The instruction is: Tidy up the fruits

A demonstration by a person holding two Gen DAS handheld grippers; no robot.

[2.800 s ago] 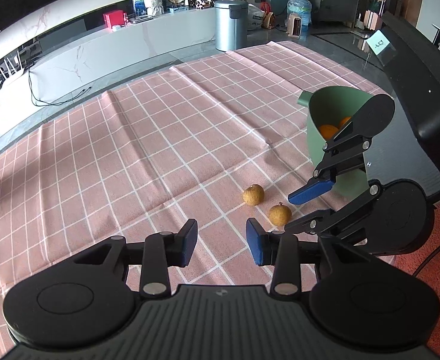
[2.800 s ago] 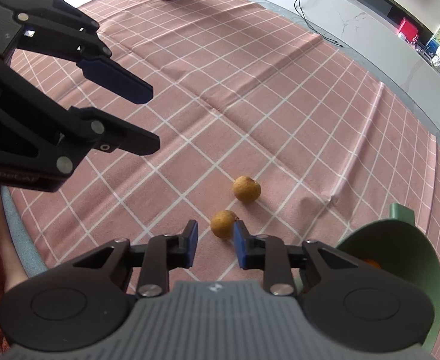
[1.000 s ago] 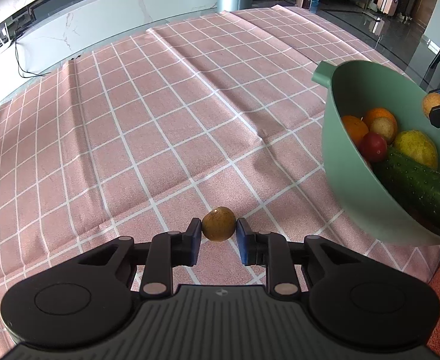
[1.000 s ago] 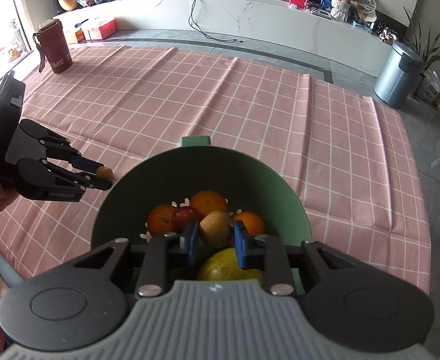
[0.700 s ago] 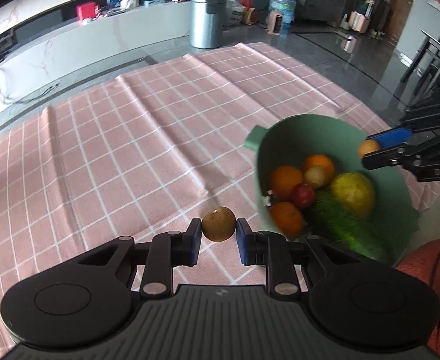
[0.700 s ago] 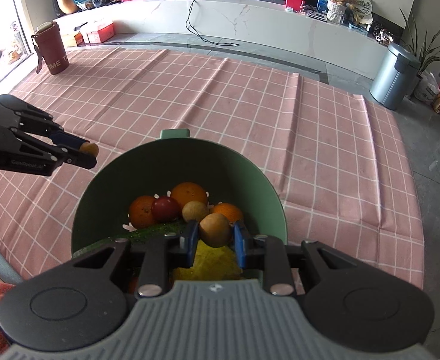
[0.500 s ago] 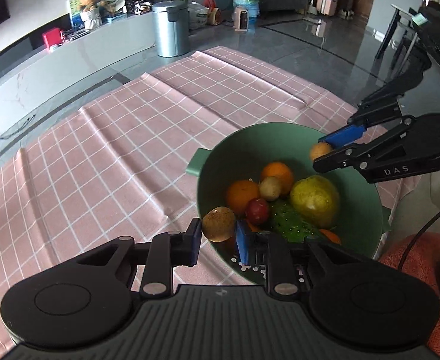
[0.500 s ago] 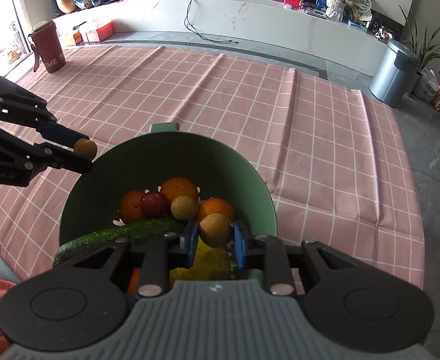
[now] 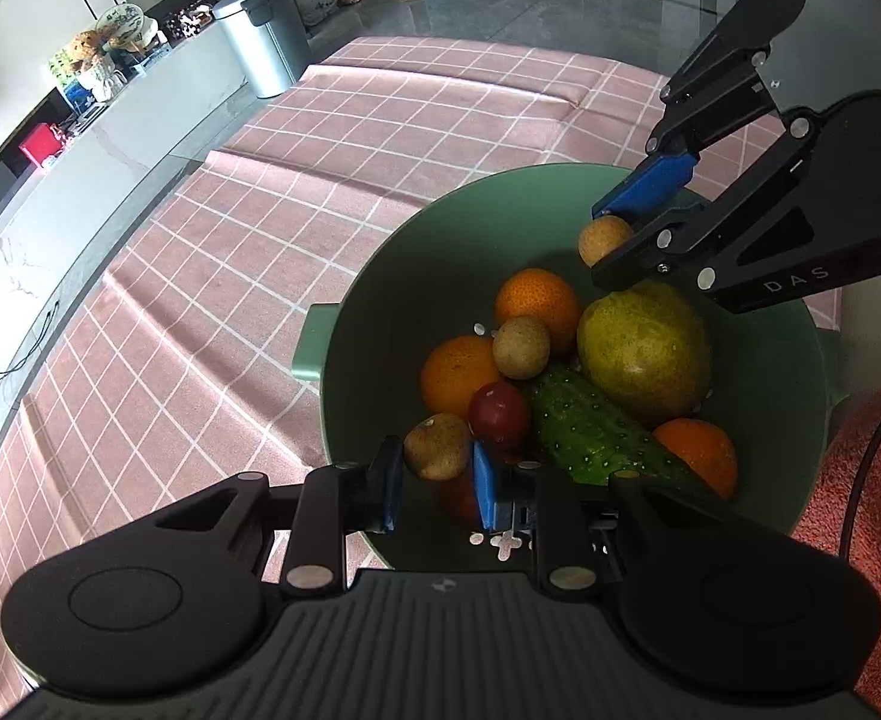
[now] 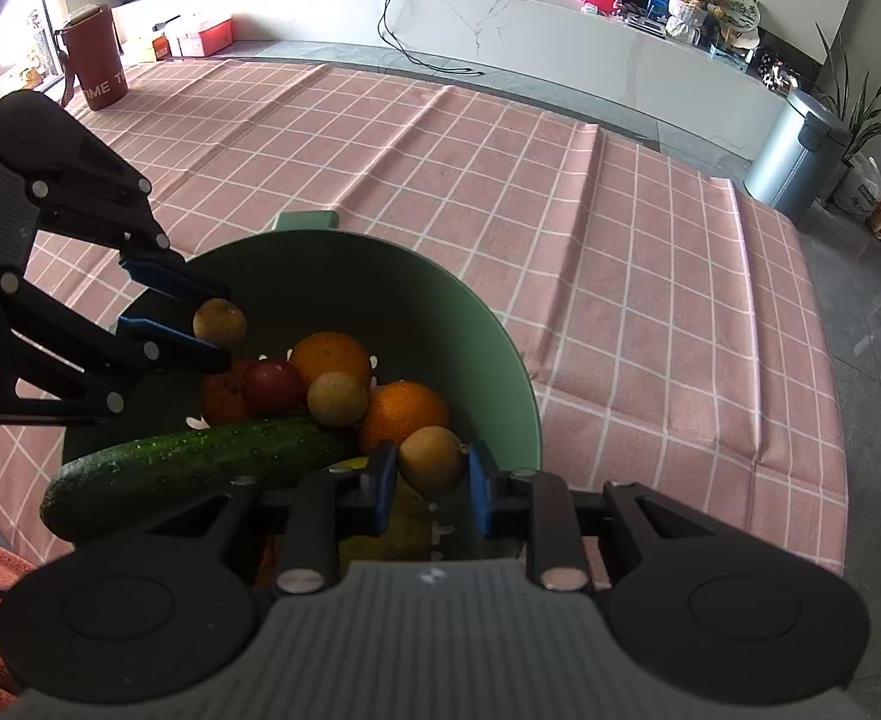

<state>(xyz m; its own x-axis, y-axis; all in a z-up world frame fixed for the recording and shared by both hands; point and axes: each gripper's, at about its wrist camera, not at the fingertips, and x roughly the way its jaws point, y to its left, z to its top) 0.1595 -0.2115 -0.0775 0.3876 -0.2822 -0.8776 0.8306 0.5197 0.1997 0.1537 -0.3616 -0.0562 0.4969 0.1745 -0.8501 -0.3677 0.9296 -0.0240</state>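
Observation:
A green bowl (image 9: 380, 300) (image 10: 440, 300) stands on the pink checked tablecloth and holds oranges (image 9: 536, 300), a cucumber (image 9: 590, 432), a yellow-green pear (image 9: 644, 348), a small red fruit (image 9: 499, 411) and a brown longan (image 9: 521, 347). My left gripper (image 9: 437, 474) is shut on a brown longan (image 9: 437, 447) over the bowl's near side; it also shows in the right wrist view (image 10: 200, 324). My right gripper (image 10: 428, 480) is shut on another longan (image 10: 431, 459) over the bowl's opposite side; it also shows in the left wrist view (image 9: 611, 240).
The tablecloth (image 10: 500, 180) covers the table around the bowl. A dark red flask (image 10: 95, 66) stands at the far left corner. A grey bin (image 10: 794, 150) stands on the floor beyond the table. An orange cloth (image 9: 860, 510) lies by the near edge.
Both grippers lifted a longan off the tablecloth and carried it over the green bowl. In the last half second both have come further in over the fruit.

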